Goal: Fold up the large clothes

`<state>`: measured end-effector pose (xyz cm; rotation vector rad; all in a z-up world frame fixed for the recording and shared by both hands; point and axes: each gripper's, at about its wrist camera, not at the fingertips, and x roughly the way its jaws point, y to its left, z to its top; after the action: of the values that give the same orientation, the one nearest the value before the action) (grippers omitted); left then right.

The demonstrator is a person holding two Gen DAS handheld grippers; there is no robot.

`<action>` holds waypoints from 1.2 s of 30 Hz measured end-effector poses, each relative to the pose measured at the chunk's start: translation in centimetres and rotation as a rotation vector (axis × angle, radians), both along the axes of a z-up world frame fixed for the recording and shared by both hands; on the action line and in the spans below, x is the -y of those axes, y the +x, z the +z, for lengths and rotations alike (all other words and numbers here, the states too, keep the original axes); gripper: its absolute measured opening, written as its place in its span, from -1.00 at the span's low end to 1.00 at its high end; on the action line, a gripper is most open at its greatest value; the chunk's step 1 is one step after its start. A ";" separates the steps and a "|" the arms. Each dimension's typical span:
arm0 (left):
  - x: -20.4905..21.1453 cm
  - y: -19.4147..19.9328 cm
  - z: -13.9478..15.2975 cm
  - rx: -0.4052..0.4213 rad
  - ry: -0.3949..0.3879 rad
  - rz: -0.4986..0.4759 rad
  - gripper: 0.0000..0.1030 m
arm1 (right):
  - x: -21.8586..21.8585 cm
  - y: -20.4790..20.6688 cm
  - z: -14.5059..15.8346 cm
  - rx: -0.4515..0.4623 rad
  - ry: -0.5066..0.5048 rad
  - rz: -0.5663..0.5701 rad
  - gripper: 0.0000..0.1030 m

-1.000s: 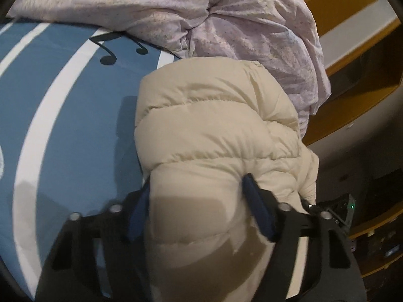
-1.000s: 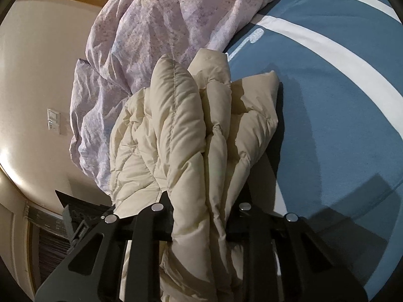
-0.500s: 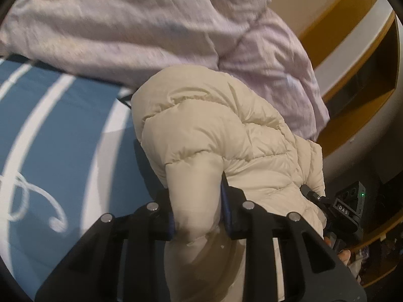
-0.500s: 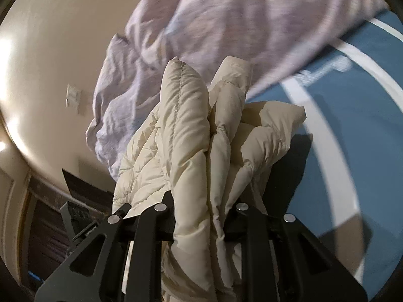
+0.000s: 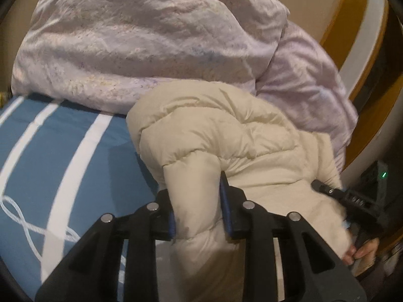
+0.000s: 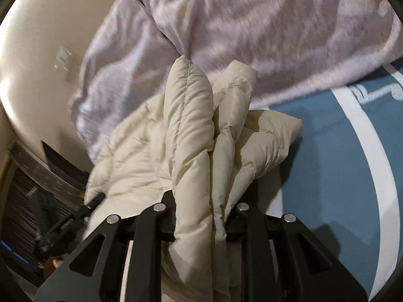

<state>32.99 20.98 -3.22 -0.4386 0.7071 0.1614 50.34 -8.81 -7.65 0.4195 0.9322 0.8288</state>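
A cream quilted puffer jacket (image 5: 214,130) is bunched up and held off the blue bed cover (image 5: 58,156). My left gripper (image 5: 197,216) is shut on a thick fold of the jacket. My right gripper (image 6: 200,219) is shut on several gathered folds of the same jacket (image 6: 191,125). In the left wrist view the right gripper (image 5: 352,198) and the hand holding it show at the right edge, at the jacket's far side. In the right wrist view the left gripper (image 6: 70,221) shows dimly at the lower left.
A crumpled lilac duvet (image 5: 151,35) is piled at the far side of the bed, right behind the jacket; it also fills the top of the right wrist view (image 6: 264,30). The cover has white stripes (image 6: 372,151). A wooden frame (image 5: 335,20) and a wall stand beyond.
The left gripper closed from open onto the jacket fold. Both grippers have lifted and tilted up with the jacket, so more of the duvet and wall shows and less of the bed.
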 end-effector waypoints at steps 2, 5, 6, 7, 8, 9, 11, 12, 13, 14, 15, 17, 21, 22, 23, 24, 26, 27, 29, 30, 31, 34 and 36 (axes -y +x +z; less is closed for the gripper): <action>0.7 0.1 -0.1 -0.014 0.079 -0.009 -0.28 | 0.2 -0.1 0.0 0.004 -0.031 -0.021 -0.23; 1.0 -0.2 0.2 -0.033 0.143 0.011 0.00 | 0.9 -0.6 0.7 0.025 -0.107 -0.073 0.16; 1.1 -0.3 0.4 -0.041 0.163 0.024 0.07 | 1.0 -0.7 1.0 0.036 -0.123 -0.089 0.20; 1.0 -0.4 0.6 -0.047 0.182 0.038 0.24 | 1.3 -0.9 1.4 0.053 -0.137 -0.105 0.25; 1.0 -0.7 0.9 -0.050 0.201 0.054 0.36 | 1.9 -1.3 2.0 0.078 -0.151 -0.127 0.25; 0.9 -0.9 1.2 -0.048 0.210 0.063 0.39 | 2.3 -1.6 2.6 0.103 -0.159 -0.147 0.25; 0.8 -1.3 1.8 -0.046 0.214 0.086 0.40 | 2.9 -2.4 4.3 0.175 -0.163 -0.187 0.25; 0.8 -1.4 2.0 -0.044 0.213 0.094 0.40 | 2.9 -2.9 5.0 0.200 -0.158 -0.188 0.25; 0.8 -1.3 2.2 -0.044 0.214 0.104 0.40 | 2.5 -3.4 5.8 0.223 -0.150 -0.174 0.25; 1.0 -1.3 2.4 -0.043 0.216 0.110 0.41 | 1.8 -3.9 6.3 0.238 -0.151 -0.151 0.25; 1.2 -1.2 2.6 -0.042 0.221 0.114 0.41 | 0.9 -4.4 6.7 0.260 -0.164 -0.124 0.25; 1.9 -0.8 2.8 -0.047 0.241 0.117 0.41 | -1.4 -5.6 7.1 0.322 -0.216 -0.087 0.23; 3.6 0.2 2.9 -0.066 0.305 0.103 0.42 | -4.8 -6.2 6.8 0.397 -0.305 -0.048 0.19; 3.9 0.4 2.8 -0.071 0.316 0.099 0.43 | -5.5 -5.9 6.3 0.393 -0.322 -0.046 0.17; 4.2 0.8 2.5 -0.082 0.330 0.091 0.45 | -5.8 -5.2 5.3 0.369 -0.350 -0.049 0.14; 4.5 1.1 2.2 -0.092 0.342 0.084 0.45 | -5.9 -4.9 4.6 0.349 -0.367 -0.055 0.10; 4.8 1.5 1.6 -0.105 0.358 0.073 0.47 | -5.4 -3.8 2.8 0.290 -0.372 -0.056 0.03; 4.9 1.6 1.2 -0.106 0.358 0.063 0.49 | -4.9 -3.5 2.1 0.273 -0.361 -0.057 0.03; 4.9 1.9 0.6 -0.106 0.354 0.054 0.55 | -4.5 -3.2 1.4 0.253 -0.344 -0.053 0.03; 4.9 2.1 0.4 -0.107 0.350 0.052 0.55 | -4.4 -3.1 1.2 0.246 -0.342 -0.051 0.03; 4.9 2.2 0.2 -0.109 0.346 0.051 0.56 | -4.4 -2.9 1.0 0.237 -0.341 -0.049 0.02; 4.5 2.7 -0.6 -0.114 0.325 0.056 0.60 | -4.4 -2.8 0.7 0.226 -0.338 -0.046 0.02; 4.4 2.9 -0.9 -0.115 0.323 0.057 0.63 | -4.3 -2.7 0.3 0.212 -0.327 -0.044 0.03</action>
<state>35.92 16.55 -4.16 -0.1407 0.7659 0.3508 47.69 -4.47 -7.31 0.0658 0.8386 0.6519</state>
